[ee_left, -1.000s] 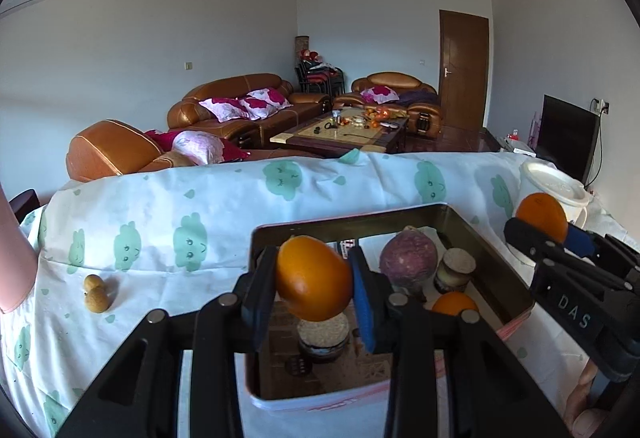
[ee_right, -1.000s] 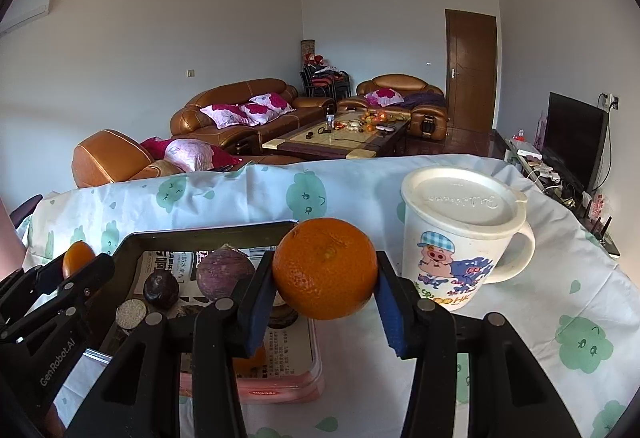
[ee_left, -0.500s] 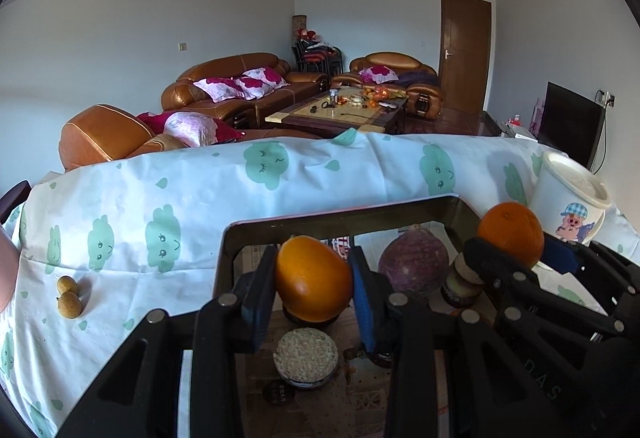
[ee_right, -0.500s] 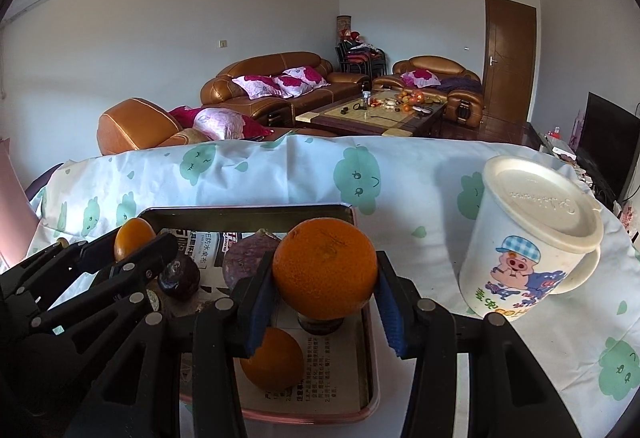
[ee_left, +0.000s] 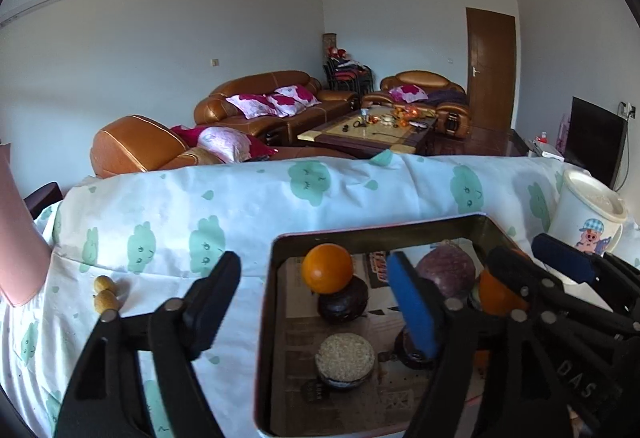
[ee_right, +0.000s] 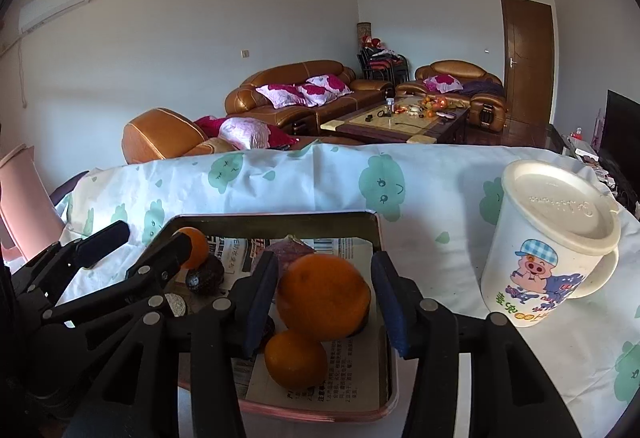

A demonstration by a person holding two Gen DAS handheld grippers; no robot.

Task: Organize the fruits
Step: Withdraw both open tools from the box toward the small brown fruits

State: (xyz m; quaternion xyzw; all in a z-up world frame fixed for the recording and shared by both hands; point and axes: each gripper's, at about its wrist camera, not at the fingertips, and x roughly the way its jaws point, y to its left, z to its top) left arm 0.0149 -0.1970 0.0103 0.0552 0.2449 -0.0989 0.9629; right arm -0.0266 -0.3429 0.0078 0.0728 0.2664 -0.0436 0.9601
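Holding three oranges [ee_right: 323,296] and a purple fruit [ee_left: 445,272], the tray [ee_left: 267,302] sits under both wide-open, empty grippers [ee_left: 316,304] [ee_right: 324,300].

Your left gripper [ee_left: 316,300] has its jaws spread wide, gripping nothing, its two black fingers reaching forward and slightly down. Its blue-padded finger [ee_left: 412,308] sits on your right side and the other finger [ee_left: 208,302] well out to the left. Your right gripper [ee_right: 324,298] is just beside it, jaws parted too, the blue pads [ee_right: 386,298] standing off to either side without clamping. The two grippers point the same way, close together.
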